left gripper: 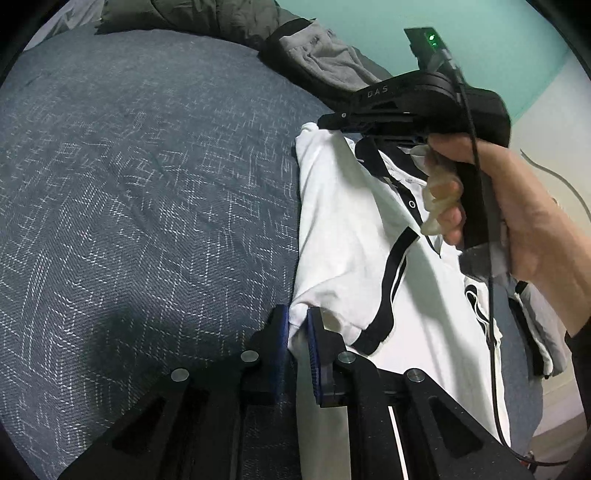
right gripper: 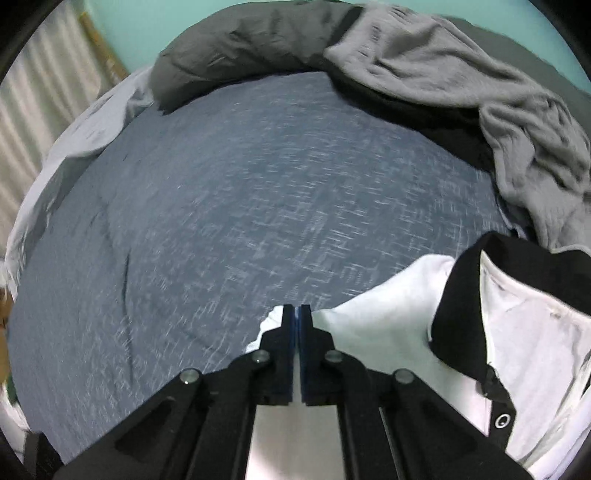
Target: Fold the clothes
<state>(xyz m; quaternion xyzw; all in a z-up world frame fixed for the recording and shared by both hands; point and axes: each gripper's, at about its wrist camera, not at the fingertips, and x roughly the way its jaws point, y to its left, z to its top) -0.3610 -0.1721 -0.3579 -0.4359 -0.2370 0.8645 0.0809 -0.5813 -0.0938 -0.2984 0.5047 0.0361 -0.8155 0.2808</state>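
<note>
Your shirt (left gripper: pixel 354 236) reads white, with black collar (right gripper: pixel 465 314), black placket and black stripe trim (left gripper: pixel 391 280). The bed cover (left gripper: pixel 147 177) is slate blue, flecked with broken white crosshatch. Behind it lie a grey garment (right gripper: pixel 480 96) and a dark olive quilt (right gripper: pixel 236 48). The wall (right gripper: pixel 125 22) is teal. Claw pads (left gripper: pixel 314 354) are blue on black.

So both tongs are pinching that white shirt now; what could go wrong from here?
Both grips are thin. The left tongs hold only a small fold of the white shirt, and the right tongs nip its very edge, so either could slip when lifted. The right tool's black cable hangs across the shirt and might snag it.
</note>
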